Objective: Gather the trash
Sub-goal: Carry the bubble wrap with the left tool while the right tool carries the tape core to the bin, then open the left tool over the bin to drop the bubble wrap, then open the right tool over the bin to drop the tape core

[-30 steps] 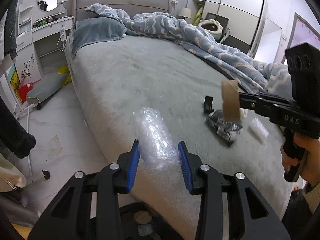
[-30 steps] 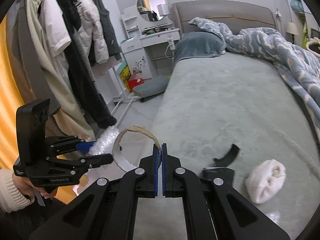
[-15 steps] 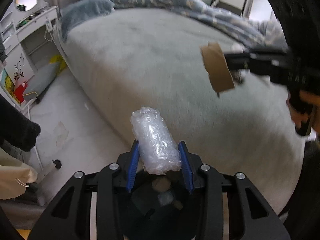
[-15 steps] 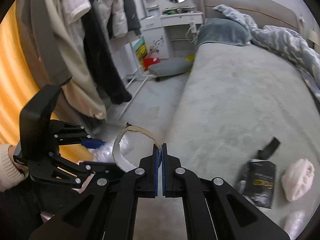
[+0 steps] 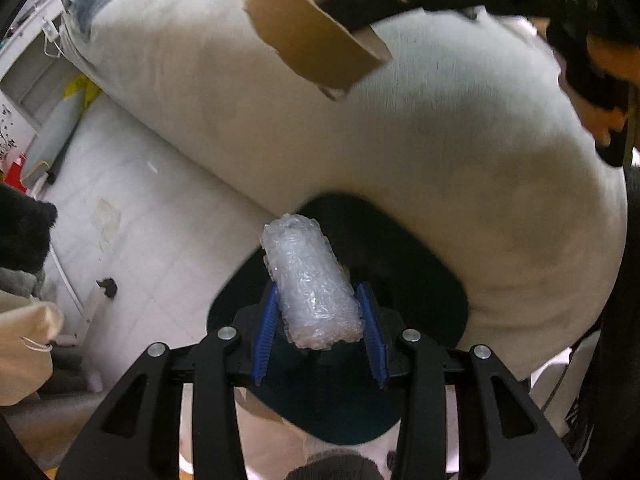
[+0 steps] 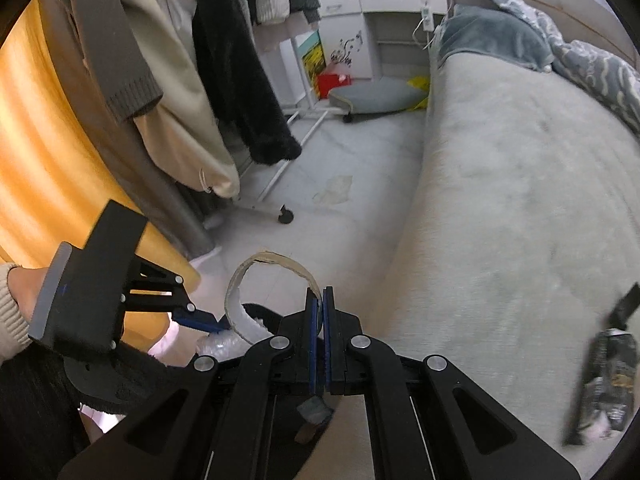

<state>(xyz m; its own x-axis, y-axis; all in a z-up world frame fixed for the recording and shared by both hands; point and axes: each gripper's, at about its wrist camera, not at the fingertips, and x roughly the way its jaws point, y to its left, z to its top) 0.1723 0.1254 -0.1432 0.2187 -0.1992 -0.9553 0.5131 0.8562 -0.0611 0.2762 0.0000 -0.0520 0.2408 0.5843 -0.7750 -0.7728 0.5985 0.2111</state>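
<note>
My left gripper [image 5: 318,300] is shut on a roll of clear bubble wrap [image 5: 310,280] and holds it over the dark opening of a trash bin [image 5: 420,288] beside the bed. My right gripper [image 6: 319,300] is shut on a brown cardboard ring [image 6: 272,272], which also shows in the left wrist view [image 5: 316,36], above the bed's edge. The left gripper [image 6: 200,318] with the bubble wrap [image 6: 220,346] shows in the right wrist view, low at left. A black wrapper [image 6: 604,376] lies on the bed at right.
The grey bed [image 6: 520,184] fills the right side. Clothes hang on a rack [image 6: 192,80] at left, with a rack wheel [image 6: 285,216] on the white floor. A white dresser [image 6: 384,20] and a grey cushion [image 6: 376,96] stand at the back.
Both grippers have moved off the bed and down toward the floor beside it. The bubble wrap is now over the bin opening. The cardboard ring has come closer to the left gripper.
</note>
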